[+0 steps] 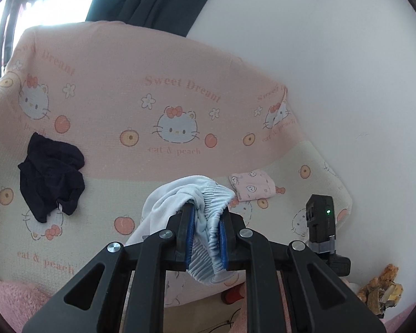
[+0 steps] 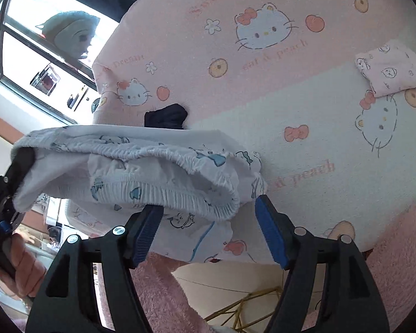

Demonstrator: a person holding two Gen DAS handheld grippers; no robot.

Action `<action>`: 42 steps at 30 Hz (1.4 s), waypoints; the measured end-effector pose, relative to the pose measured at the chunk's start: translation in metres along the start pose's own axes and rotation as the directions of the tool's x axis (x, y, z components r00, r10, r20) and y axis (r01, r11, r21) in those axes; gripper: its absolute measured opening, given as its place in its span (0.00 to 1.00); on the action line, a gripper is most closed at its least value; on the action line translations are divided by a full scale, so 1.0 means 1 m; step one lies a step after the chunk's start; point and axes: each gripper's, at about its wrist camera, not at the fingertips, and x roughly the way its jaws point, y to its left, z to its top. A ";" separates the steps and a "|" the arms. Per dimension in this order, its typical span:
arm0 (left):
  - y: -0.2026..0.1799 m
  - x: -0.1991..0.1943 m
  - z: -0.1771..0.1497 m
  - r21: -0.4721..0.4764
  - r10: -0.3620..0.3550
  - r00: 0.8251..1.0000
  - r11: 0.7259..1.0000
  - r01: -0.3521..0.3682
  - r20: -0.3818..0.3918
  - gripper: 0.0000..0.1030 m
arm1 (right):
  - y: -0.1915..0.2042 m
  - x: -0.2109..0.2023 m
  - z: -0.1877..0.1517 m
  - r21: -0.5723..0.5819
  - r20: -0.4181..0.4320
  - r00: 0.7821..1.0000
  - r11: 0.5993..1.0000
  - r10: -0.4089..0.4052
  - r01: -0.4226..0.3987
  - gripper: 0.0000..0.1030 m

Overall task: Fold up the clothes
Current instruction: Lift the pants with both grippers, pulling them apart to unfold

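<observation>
Two grippers work one pair of white printed shorts point(image 2: 141, 172), held above the near edge of the counter point(image 2: 305, 127). The left gripper point(image 1: 205, 236) is clenched on the elastic waistband; the right gripper point(image 2: 208, 227) stands released, its jaws apart under the band's other end. Light, limp cotton will likely sag, so the ribbed waistband looks the surest hold.

Light blue shorts point(image 2: 141, 172), elastic waistband gathered, small cartoon prints, lifted at near edge of bed point(image 1: 102, 105); one waistband end pinched, the rest sagging open toward near edge. Dark navy garment point(image 1: 51, 174), crumpled and unfolded, lying toward left edge. Pink printed garment point(image 2: 392, 68), folded into a compact rectangle, lying flat toward right edge, well apart from the dark one.
</observation>
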 end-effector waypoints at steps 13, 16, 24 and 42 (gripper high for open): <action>0.039 -0.003 -0.015 -0.076 0.043 0.999 0.996 -0.046 -0.033 0.15 | 0.023 0.030 -0.012 -0.075 -0.090 0.996 0.997 0.022 -0.029 0.62; 0.044 -0.003 -0.016 -0.084 0.046 0.998 0.995 -0.049 -0.033 0.15 | 0.030 0.031 -0.006 -0.124 -0.066 0.998 0.992 -0.025 0.017 0.62; 0.058 -0.010 -0.020 -0.117 0.053 0.998 0.992 -0.057 -0.029 0.15 | 0.023 0.028 -0.003 -0.085 -0.095 0.996 0.996 0.006 -0.014 0.63; 0.057 0.001 -0.027 -0.116 0.069 0.995 0.990 -0.077 -0.078 0.15 | 0.087 0.098 -0.024 -0.441 -0.019 0.975 0.877 -0.223 0.192 0.22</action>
